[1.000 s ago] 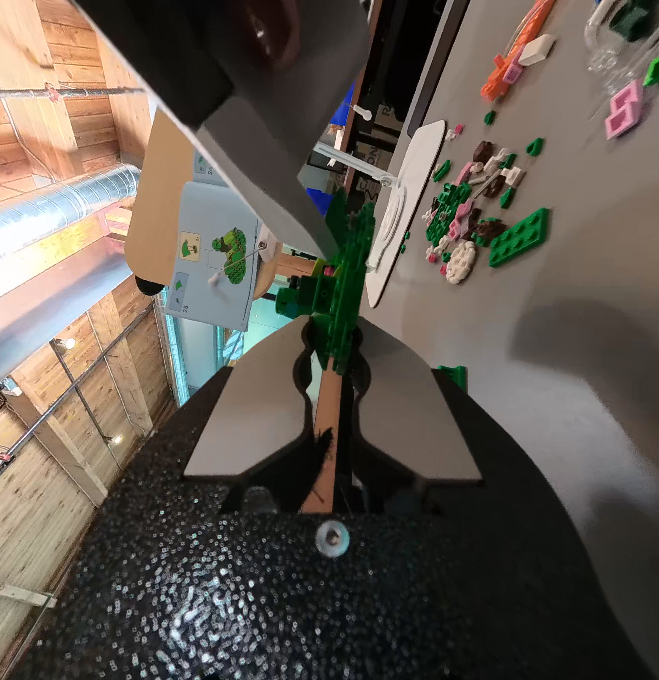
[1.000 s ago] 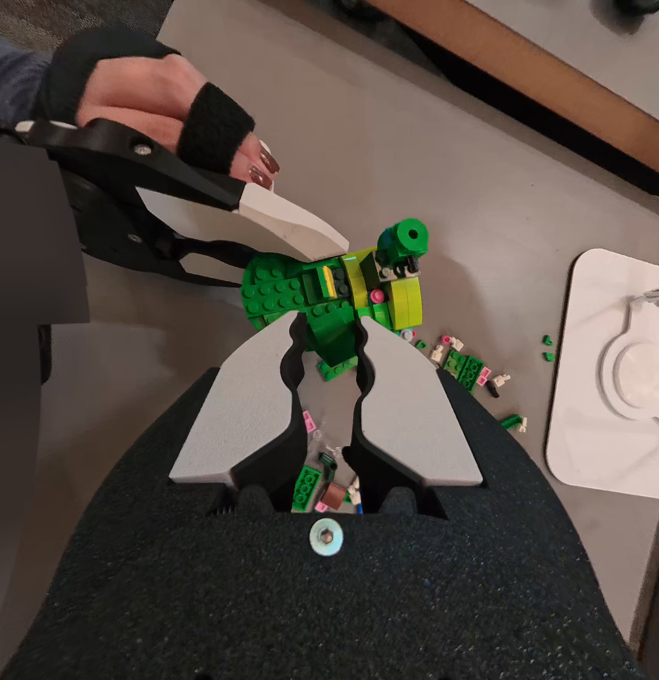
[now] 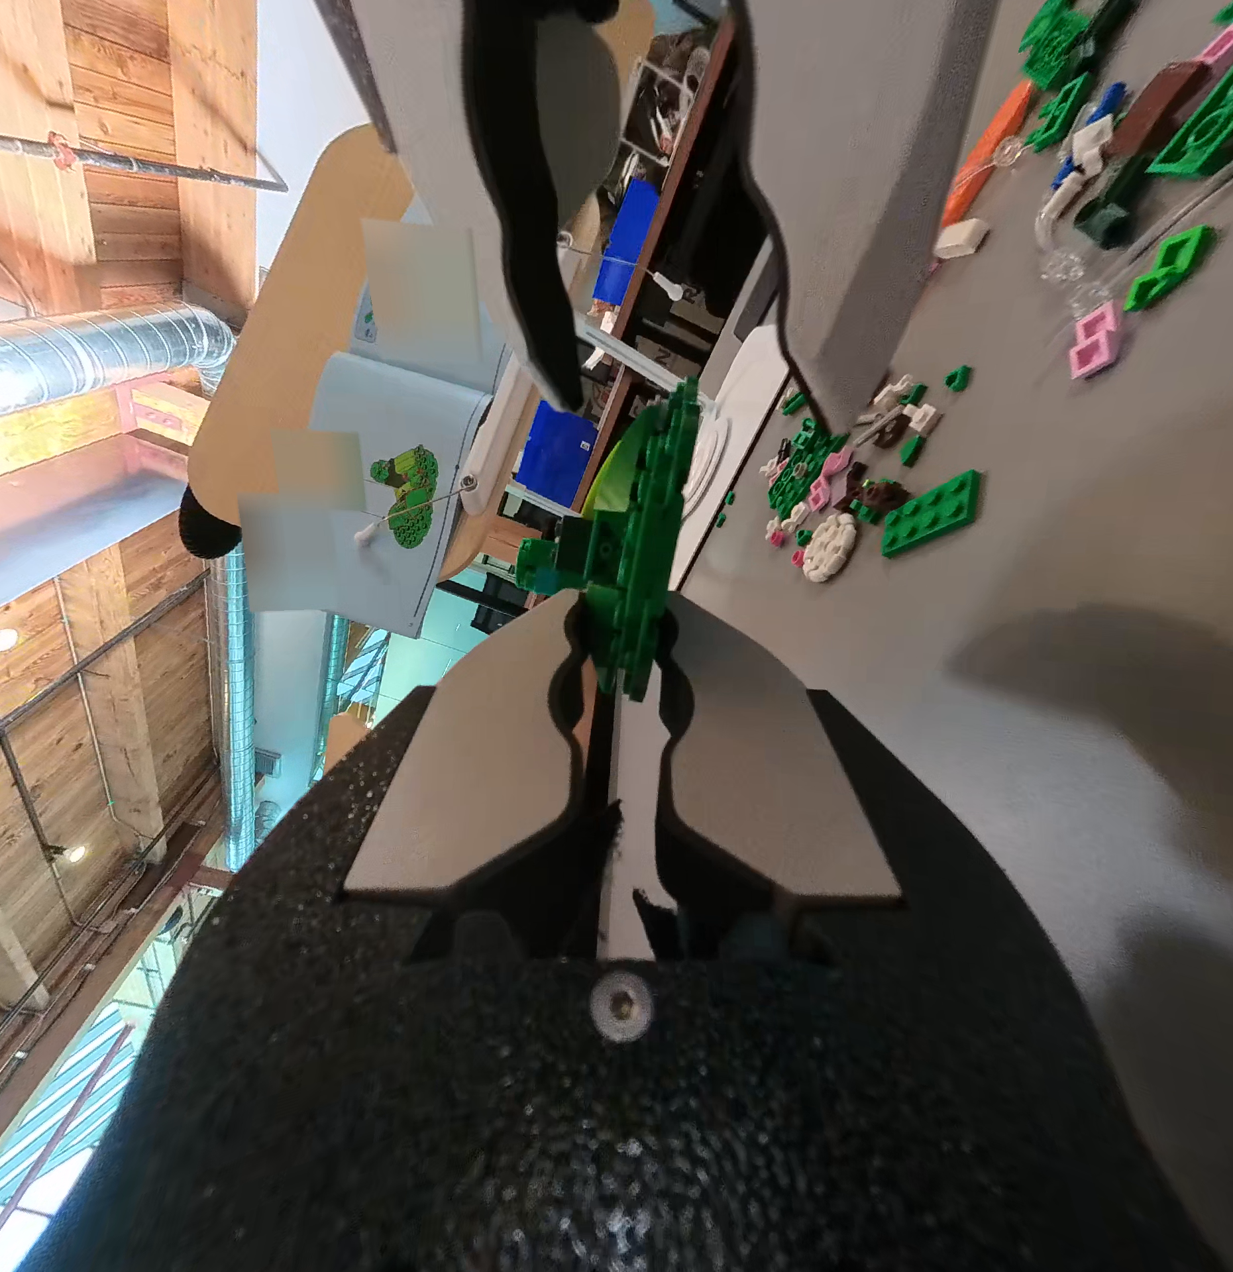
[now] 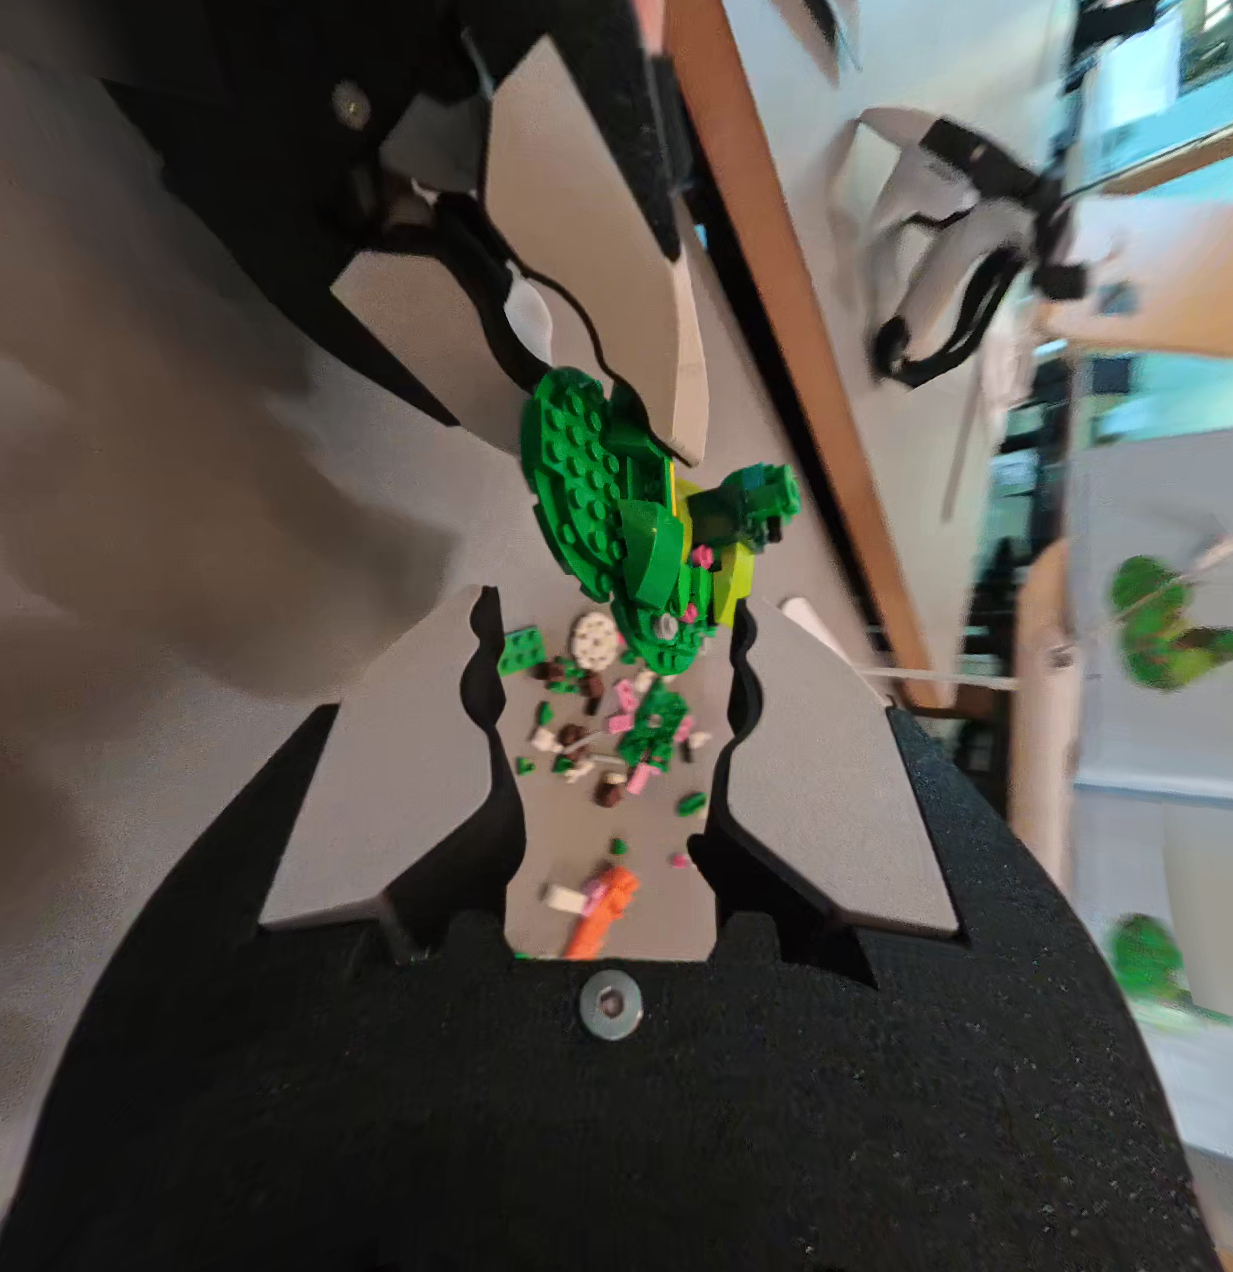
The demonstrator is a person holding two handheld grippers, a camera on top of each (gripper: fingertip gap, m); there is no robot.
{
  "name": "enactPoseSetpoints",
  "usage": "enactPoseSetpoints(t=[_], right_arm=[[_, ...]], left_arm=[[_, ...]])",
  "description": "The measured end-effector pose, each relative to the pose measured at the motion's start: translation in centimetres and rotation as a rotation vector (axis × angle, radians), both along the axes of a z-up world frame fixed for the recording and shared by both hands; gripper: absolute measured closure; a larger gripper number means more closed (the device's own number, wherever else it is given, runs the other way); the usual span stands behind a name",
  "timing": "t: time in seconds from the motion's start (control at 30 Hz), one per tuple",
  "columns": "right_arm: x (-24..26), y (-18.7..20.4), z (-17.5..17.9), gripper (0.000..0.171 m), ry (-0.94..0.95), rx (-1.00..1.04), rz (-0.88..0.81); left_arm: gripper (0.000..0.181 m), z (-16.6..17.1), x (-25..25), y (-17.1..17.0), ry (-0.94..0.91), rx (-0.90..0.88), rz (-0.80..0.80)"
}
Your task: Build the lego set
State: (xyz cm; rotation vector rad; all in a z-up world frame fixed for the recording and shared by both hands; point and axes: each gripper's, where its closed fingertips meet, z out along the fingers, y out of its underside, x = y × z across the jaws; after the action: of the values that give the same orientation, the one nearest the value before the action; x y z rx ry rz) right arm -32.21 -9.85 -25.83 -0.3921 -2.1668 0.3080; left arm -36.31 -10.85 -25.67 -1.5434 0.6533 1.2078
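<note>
1. Left wrist view: the left gripper [image 3: 620,637] is clamped on the lower edge of the green model [image 3: 637,544], which is seen edge-on and held in the air off the table [image 3: 1013,791]. The right gripper [image 3: 689,406] hangs from the top of the frame with its fingers spread, one tip on each side of the model's upper end; whether they touch it cannot be told. On the table beyond lie loose pieces: a green plate [image 3: 933,513], a round white piece [image 3: 830,547], pink frames [image 3: 1092,341] and an orange tool [image 3: 988,155]. A white base [image 3: 727,440] sits at the table's far edge, and an instruction booklet [image 3: 386,495] stands behind it.

2. Right wrist view: the right gripper [image 4: 610,612] is wide open and holds nothing; the model [image 4: 634,523] hangs just past its fingertips, its low end between them. The left gripper [image 4: 641,427] reaches in from the top and pinches the model's upper edge. Below the model a pile of small pieces [image 4: 620,723] lies on the table [image 4: 207,550], with the orange tool [image 4: 599,908] nearer the camera. The right side of this frame is motion-blurred.
</note>
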Motion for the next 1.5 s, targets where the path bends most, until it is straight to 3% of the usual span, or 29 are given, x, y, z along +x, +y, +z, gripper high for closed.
enactPoseSetpoints(t=[0.17,0.33,0.47,0.83,1.03,1.5], right_arm=[[-1.0,0.4,-0.3,0.108,0.174,0.293,0.002],[-1.7,0.3,-0.4,0.118,0.287,0.422,-0.028],[-1.8,0.1,0.1,0.130,0.343,0.419,-0.034],[-1.9,-0.2,-1.1,0.127,0.339,0.422,0.059],[-2.1,-0.2,-1.0,0.151,0.374,0.463,0.076],[-1.4,-0.1,-1.5,0.151,0.330,0.504,0.143]], left_arm=[[0.165,0.0,0.1,0.0,0.002,0.001,-0.007],[0.164,0.0,0.2,0.0,0.013,-0.003,-0.005],[0.165,0.0,0.3,-0.1,0.011,-0.003,-0.017],[0.165,-0.4,0.7,0.1,0.019,-0.026,-0.036],[0.165,-0.9,1.0,0.2,0.006,-0.053,-0.056],[0.165,-1.4,1.8,0.2,0.007,-0.085,-0.101]])
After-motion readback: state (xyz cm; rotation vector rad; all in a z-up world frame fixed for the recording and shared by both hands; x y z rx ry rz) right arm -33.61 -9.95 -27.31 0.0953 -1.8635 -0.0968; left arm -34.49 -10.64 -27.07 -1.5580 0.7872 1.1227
